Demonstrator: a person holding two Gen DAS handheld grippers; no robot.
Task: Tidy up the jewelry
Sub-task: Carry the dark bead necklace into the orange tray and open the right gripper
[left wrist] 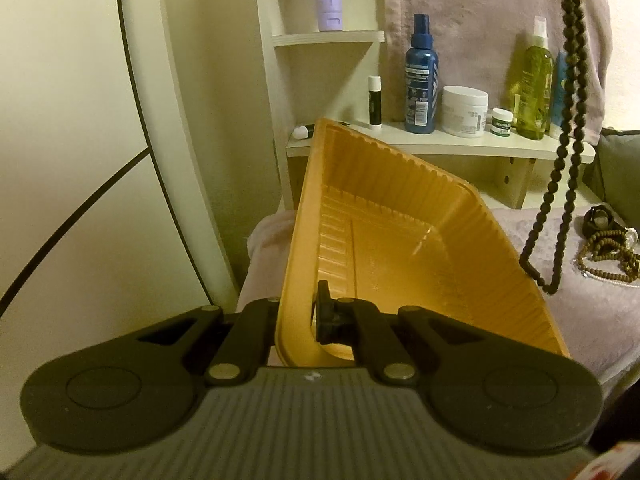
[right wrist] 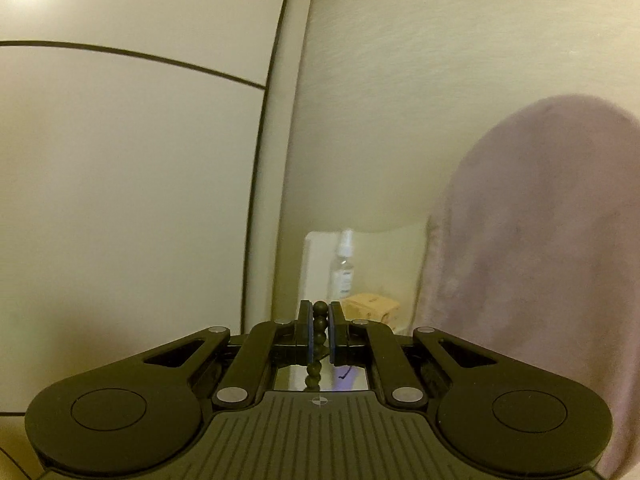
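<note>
My left gripper (left wrist: 298, 316) is shut on the near rim of a ribbed yellow plastic tray (left wrist: 384, 236), which it holds tilted above a pink towel (left wrist: 600, 320). Nothing lies in the tray. A long dark bead necklace (left wrist: 572, 128) hangs down at the right of the left wrist view, its lowest loop beside the tray's right rim. In the right wrist view my right gripper (right wrist: 320, 332) is shut on that dark bead necklace (right wrist: 319, 326), with a few beads showing between the blue pads (right wrist: 307, 332). More bead strands and a dark watch (left wrist: 608, 240) lie on the towel at the far right.
A white shelf (left wrist: 440, 144) behind the tray carries a blue spray bottle (left wrist: 421, 76), a white jar (left wrist: 464, 111), a green bottle (left wrist: 534, 84) and a lip balm stick (left wrist: 374, 100). A pale cabinet wall (left wrist: 80, 120) fills the left. A pink towel (right wrist: 540, 260) hangs at the right of the right wrist view.
</note>
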